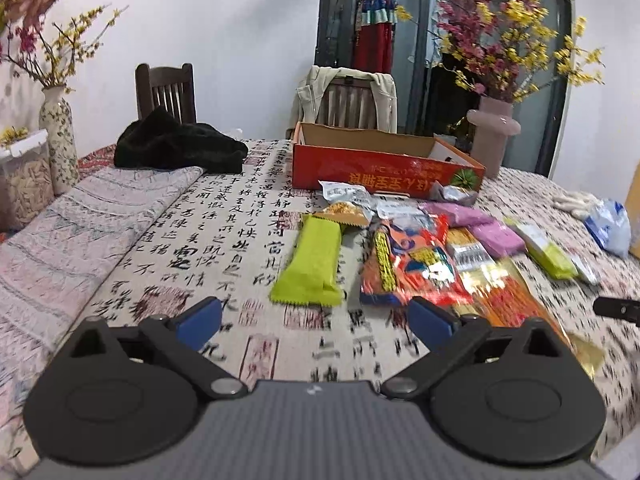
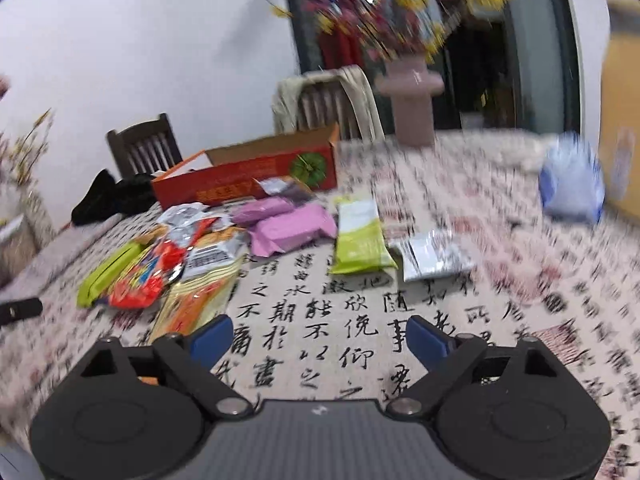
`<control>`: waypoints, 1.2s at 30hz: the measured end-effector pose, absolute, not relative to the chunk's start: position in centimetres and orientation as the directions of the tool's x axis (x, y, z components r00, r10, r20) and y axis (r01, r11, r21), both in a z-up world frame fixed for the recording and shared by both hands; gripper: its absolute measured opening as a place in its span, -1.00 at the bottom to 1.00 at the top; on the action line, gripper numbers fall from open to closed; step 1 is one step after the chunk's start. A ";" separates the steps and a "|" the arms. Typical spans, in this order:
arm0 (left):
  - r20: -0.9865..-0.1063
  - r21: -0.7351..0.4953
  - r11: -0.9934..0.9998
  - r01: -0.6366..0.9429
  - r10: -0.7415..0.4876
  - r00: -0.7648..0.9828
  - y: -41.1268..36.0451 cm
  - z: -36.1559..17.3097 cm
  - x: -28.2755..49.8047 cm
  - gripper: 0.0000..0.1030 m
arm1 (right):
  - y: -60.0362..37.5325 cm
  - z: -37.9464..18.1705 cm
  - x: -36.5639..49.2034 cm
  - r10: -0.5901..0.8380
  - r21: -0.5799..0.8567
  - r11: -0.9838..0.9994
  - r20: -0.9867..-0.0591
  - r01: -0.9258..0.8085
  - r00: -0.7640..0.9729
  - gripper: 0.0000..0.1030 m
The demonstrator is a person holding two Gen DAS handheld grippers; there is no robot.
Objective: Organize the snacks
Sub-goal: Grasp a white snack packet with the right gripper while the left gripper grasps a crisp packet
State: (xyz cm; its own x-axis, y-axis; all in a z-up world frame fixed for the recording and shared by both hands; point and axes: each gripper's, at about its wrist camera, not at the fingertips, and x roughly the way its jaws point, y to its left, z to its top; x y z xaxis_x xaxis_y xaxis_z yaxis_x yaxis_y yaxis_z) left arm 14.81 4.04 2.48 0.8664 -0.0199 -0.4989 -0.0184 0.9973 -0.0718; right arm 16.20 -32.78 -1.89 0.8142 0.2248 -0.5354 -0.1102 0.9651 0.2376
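Several snack packets lie on the calligraphy tablecloth (image 1: 248,232) in front of an open red cardboard box (image 1: 380,164). A lime-green packet (image 1: 310,266) lies just ahead of my left gripper (image 1: 316,322), which is open and empty. To its right lie a red-orange packet (image 1: 416,264), a gold packet (image 1: 500,292), pink packets (image 1: 480,228) and another green packet (image 1: 548,250). My right gripper (image 2: 320,338) is open and empty above the cloth; ahead of it lie a green packet (image 2: 360,240), a silver packet (image 2: 434,256), pink packets (image 2: 292,224) and the box (image 2: 248,180).
A black cloth (image 1: 180,146) and a folded blanket (image 1: 80,232) lie at the left. Flower vases stand at the left (image 1: 58,140) and behind the box (image 1: 494,136). A blue-white bag (image 2: 572,184) and a yellow carton (image 2: 622,120) are at the right. Chairs stand behind the table.
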 end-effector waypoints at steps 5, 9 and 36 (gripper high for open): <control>-0.509 -0.079 0.997 -0.006 -0.035 0.860 4.2 2.2 18.5 0.90 | -34.3 -2.7 19.7 0.201 0.272 0.961 -0.567 -0.049 0.799 0.75; -0.514 -0.055 0.998 -0.007 -0.022 0.857 4.3 2.2 21.8 0.87 | -36.2 -3.3 22.2 0.192 0.350 0.937 -0.571 0.024 0.798 0.58; -0.662 -0.097 0.970 0.225 -0.232 0.713 2.9 -0.2 39.1 -0.02 | -35.6 -3.6 31.2 0.076 -0.088 0.981 -0.637 -0.171 0.767 -0.08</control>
